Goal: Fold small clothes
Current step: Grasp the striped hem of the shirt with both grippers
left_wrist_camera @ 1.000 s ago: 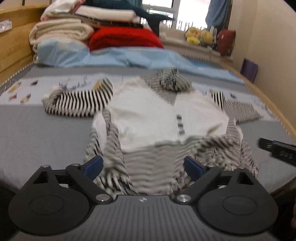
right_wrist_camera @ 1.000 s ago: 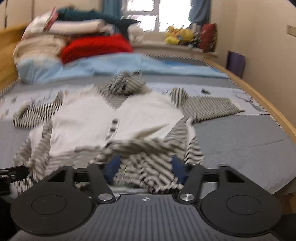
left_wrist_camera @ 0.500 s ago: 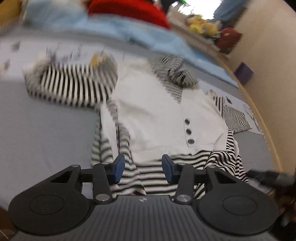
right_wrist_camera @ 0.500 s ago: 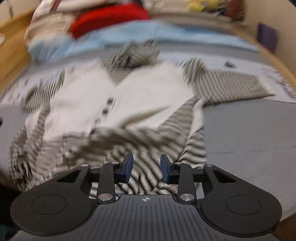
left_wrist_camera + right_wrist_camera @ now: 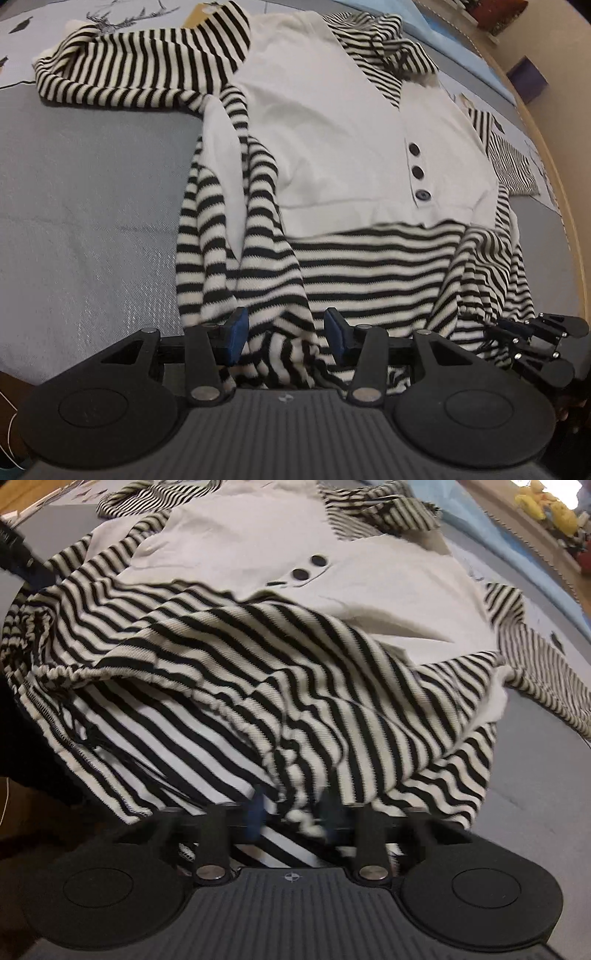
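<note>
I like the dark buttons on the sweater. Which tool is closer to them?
Hard to tell. Both the left tool and the right tool sit at the striped hem, below the buttons; neither touches them.

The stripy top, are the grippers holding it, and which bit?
Both seem to pinch the striped top by its bottom hem: the left gripper near its left corner, the right gripper further right. Full closure can't be confirmed.

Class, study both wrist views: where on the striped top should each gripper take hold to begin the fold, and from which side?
Grip the striped top at its bottom hem, one gripper near each corner, approaching from the near bed edge. The hem lies nearest, bunched into graspable ridges; the white panel above lies flat.
</note>
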The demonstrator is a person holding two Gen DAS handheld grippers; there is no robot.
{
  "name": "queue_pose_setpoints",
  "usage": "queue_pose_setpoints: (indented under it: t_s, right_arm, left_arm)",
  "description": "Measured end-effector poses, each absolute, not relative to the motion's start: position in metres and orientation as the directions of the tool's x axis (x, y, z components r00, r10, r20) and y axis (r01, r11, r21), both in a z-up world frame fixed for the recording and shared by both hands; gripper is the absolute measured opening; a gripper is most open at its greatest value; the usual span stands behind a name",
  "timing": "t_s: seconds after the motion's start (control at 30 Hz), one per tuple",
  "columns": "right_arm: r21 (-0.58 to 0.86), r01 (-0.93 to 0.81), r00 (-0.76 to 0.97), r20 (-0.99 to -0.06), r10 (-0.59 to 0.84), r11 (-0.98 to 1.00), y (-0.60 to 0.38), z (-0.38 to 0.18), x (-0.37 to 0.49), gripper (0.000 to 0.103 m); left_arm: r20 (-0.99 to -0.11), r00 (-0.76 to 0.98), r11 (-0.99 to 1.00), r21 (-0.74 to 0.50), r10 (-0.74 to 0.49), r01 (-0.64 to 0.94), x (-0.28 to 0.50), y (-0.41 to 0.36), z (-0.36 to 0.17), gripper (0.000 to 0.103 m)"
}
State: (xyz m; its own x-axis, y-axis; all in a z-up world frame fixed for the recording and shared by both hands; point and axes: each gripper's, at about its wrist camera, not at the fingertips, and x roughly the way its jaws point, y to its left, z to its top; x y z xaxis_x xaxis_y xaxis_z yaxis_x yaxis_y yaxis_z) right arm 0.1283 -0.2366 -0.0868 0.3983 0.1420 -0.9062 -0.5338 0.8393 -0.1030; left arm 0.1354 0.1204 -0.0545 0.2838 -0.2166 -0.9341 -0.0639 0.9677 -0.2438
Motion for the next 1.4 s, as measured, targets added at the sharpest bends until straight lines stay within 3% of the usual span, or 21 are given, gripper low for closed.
queue_pose_setpoints:
  t_s: [0.1, 0.13, 0.33, 0.5, 0.6, 0.7, 0.77, 0.97, 1.03, 1.1, 1.13, 1.27, 1.37, 1.4]
  right_arm:
    - [-0.043, -0.507, 0.413, -0.889, 0.199, 0.861, -0.252, -0.074, 0.117, 0.013]
    - [-0.029, -0.502, 0.423, -0.88, 0.217, 0.864, -0.257, -0.069, 0.113, 0.006]
    - [0.053, -0.474, 0.415, -0.867, 0.276, 0.879, -0.294, -0.052, 0.088, 0.0]
    - [0.055, -0.463, 0.39, -0.883, 0.26, 0.885, -0.312, -0.055, 0.076, 0.0]
    - [0.043, -0.458, 0.464, -0.84, 0.28, 0.888, -0.313, -0.047, 0.072, 0.001]
    - [0.039, -0.458, 0.5, -0.814, 0.294, 0.888, -0.305, -0.041, 0.077, 0.019]
    - [0.008, -0.467, 0.528, -0.8, 0.286, 0.884, -0.294, -0.04, 0.083, 0.049]
    - [-0.105, -0.549, 0.486, -0.847, 0.214, 0.829, -0.251, -0.061, 0.107, 0.052]
    - [-0.185, -0.553, 0.483, -0.866, 0.132, 0.812, -0.244, -0.072, 0.112, 0.049]
    - [-0.183, -0.558, 0.456, -0.883, 0.115, 0.809, -0.245, -0.078, 0.115, 0.025]
    - [-0.157, -0.561, 0.441, -0.888, 0.132, 0.813, -0.248, -0.078, 0.115, 0.017]
    - [-0.096, -0.579, 0.429, -0.88, 0.203, 0.809, -0.263, -0.069, 0.102, 0.013]
    - [-0.054, -0.585, 0.407, -0.883, 0.235, 0.809, -0.281, -0.062, 0.091, 0.012]
    - [-0.037, -0.579, 0.397, -0.885, 0.242, 0.814, -0.288, -0.061, 0.087, 0.012]
  left_arm:
    - [-0.935, 0.283, 0.969, -0.241, -0.215, -0.058, 0.131, 0.117, -0.055, 0.051]
    - [-0.936, 0.279, 0.969, -0.241, -0.216, -0.059, 0.13, 0.116, -0.055, 0.051]
    - [-0.938, 0.275, 0.972, -0.232, -0.212, -0.042, 0.131, 0.109, -0.056, 0.053]
    - [-0.943, 0.271, 0.975, -0.216, -0.194, -0.053, 0.131, 0.108, -0.061, 0.053]
    - [-0.936, 0.288, 0.973, -0.225, -0.202, -0.047, 0.134, 0.105, -0.062, 0.053]
    - [-0.937, 0.287, 0.975, -0.217, -0.198, -0.037, 0.138, 0.1, -0.064, 0.055]
    - [-0.939, 0.284, 0.976, -0.214, -0.194, -0.039, 0.14, 0.1, -0.065, 0.055]
    - [-0.946, 0.263, 0.977, -0.209, -0.188, -0.051, 0.146, 0.104, -0.07, 0.06]
    - [-0.952, 0.249, 0.979, -0.198, -0.179, -0.052, 0.146, 0.105, -0.073, 0.06]
    - [-0.955, 0.239, 0.981, -0.19, -0.173, -0.046, 0.147, 0.105, -0.077, 0.06]
    - [-0.956, 0.237, 0.982, -0.187, -0.172, -0.042, 0.147, 0.104, -0.078, 0.059]
    - [-0.96, 0.236, 0.988, -0.156, -0.148, -0.016, 0.145, 0.099, -0.08, 0.053]
    - [-0.958, 0.235, 0.986, -0.168, -0.167, 0.016, 0.141, 0.093, -0.079, 0.032]
    - [-0.955, 0.235, 0.984, -0.176, -0.179, 0.036, 0.139, 0.091, -0.078, 0.016]
